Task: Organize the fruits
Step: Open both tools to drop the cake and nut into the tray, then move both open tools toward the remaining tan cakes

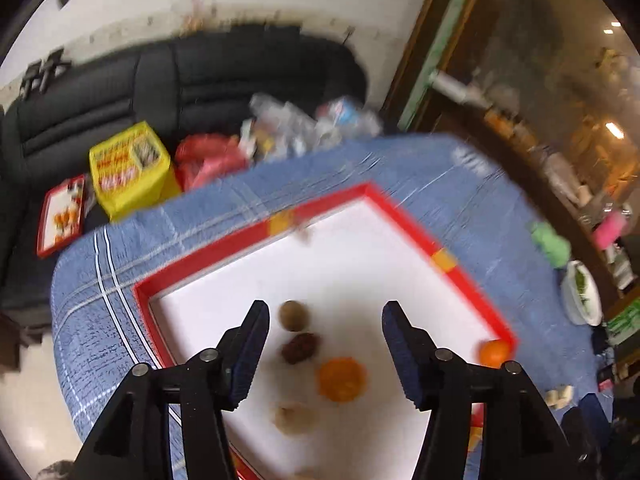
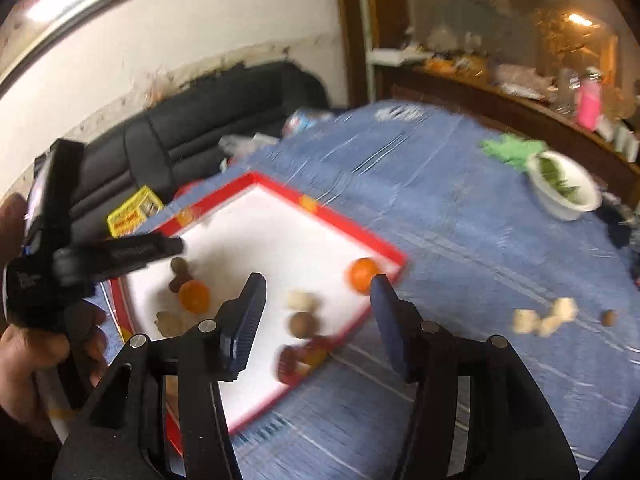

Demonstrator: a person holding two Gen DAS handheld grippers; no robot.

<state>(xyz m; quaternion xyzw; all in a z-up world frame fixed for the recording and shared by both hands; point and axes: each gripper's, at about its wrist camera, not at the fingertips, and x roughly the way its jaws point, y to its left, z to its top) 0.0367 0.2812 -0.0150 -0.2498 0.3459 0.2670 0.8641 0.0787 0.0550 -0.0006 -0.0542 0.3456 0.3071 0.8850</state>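
Left tool [image 1: 326, 350]: jaws apart and empty, hanging over the lower middle of the left wrist frame above a cluster of fruit.
Right tool [image 2: 316, 316]: jaws apart, nothing gripped; a brown round fruit [image 2: 303, 324] lies below the gap, untouched.
Cluster under the left tool: a pale peeled piece [image 1: 292, 416], an orange [image 1: 341, 378], a dark red fruit [image 1: 300, 348] and a brown longan-like fruit [image 1: 294, 315], close together on the white floor of the tray.
Tray [image 1: 404, 216]: red-rimmed, on the blue checked cloth of the desk [image 1: 460, 184]; a second orange [image 1: 494, 353] sits in its corner at right.
Strays: pale chunks [image 2: 544, 316] and a small brown fruit [image 2: 609, 317] lie on the cloth at the right of the right wrist frame, well apart from the tray.
Step in hand: apparently between placements, both tools free over the tray.
Next move: likely a reach for the strays, closing gently on small, soft pieces.
Far: a white bowl of greens [image 2: 564, 188].
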